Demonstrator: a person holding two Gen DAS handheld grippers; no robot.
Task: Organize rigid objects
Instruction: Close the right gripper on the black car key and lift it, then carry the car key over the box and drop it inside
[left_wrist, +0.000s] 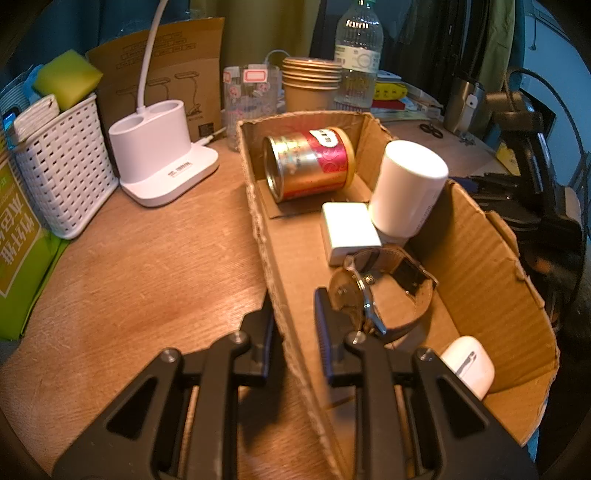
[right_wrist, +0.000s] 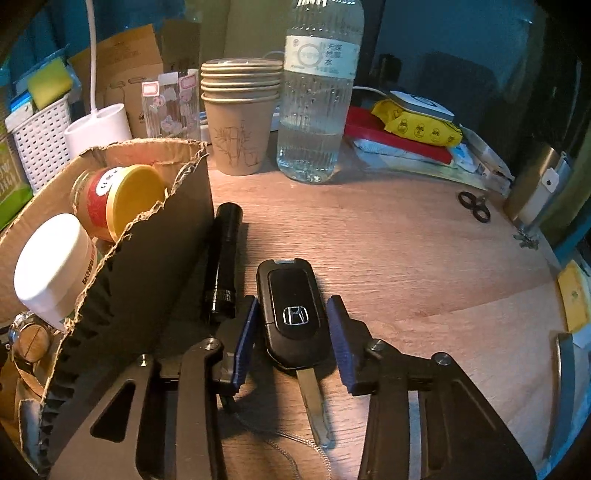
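An open cardboard box lies on the wooden table. It holds a gold and red tin on its side, a white bottle, a white charger block, a wristwatch and a white earbud case. My left gripper is shut on the box's near side wall. In the right wrist view a black car key with its blade folded out lies flat on the table. My right gripper has its blue pads against the key's sides. A black flashlight lies between the key and the box.
Stacked paper cups and a water bottle stand behind the key. Small black scissors and a yellow wipes pack are at the right. A white basket and a lamp base stand left of the box.
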